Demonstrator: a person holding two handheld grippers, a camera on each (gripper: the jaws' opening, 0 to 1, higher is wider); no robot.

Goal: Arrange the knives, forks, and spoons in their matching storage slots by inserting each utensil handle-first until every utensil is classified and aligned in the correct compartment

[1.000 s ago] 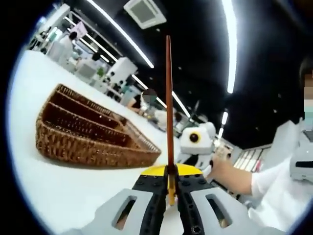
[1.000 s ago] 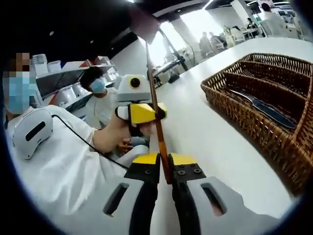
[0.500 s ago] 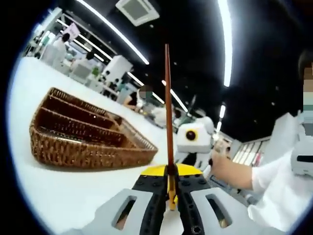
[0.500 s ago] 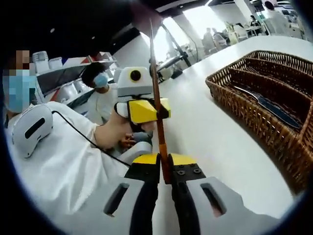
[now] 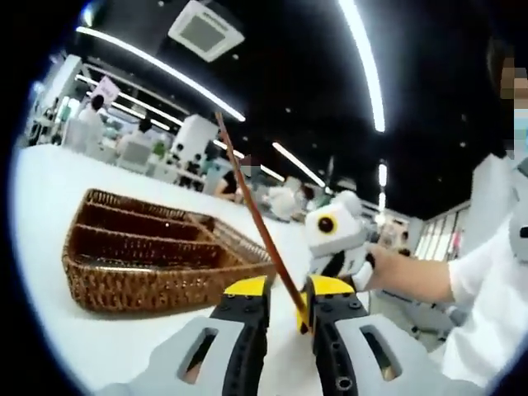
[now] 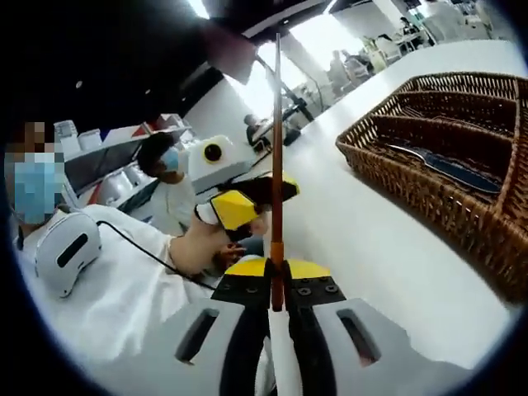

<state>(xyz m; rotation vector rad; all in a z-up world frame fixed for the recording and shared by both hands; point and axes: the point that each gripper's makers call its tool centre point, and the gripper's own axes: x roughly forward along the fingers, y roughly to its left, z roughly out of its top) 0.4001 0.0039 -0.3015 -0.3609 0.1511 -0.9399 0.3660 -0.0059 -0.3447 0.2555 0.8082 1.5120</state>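
Change: I see the thin brown utensil handle (image 5: 262,239), which stood straight up between my left gripper's (image 5: 283,302) jaws a second ago, now leaning over to the left with those jaws parted. In the right gripper view the left gripper (image 6: 245,204) has drawn off the handle and sits beside it.

Left gripper: its yellow-tipped jaws stand spread, a clear gap between them. The handle's lower end lies against the inner face of the right jaw; I cannot tell whether it is touched on the other side.

Right gripper: my right gripper (image 6: 277,285) has its jaws pressed together on the lower part of the same brown handle (image 6: 277,165), which rises nearly upright from between them. An orange band marks the handle just above the jaw tips.

Utensil: I see only its slim brown handle, held in the air above the white table (image 6: 363,239). Its working end is hidden below the jaws, so I cannot say whether it is a knife, fork or spoon.

Wicker tray: the brown compartmented tray (image 5: 157,256) sits on the table, left and far from my left gripper. In the right gripper view the tray (image 6: 429,173) lies to the right, well apart from the held handle.

In the tray: one dark knife (image 6: 450,167) lies lengthwise in a long compartment.

Person: a white sleeve (image 5: 487,289) and hand at the right.
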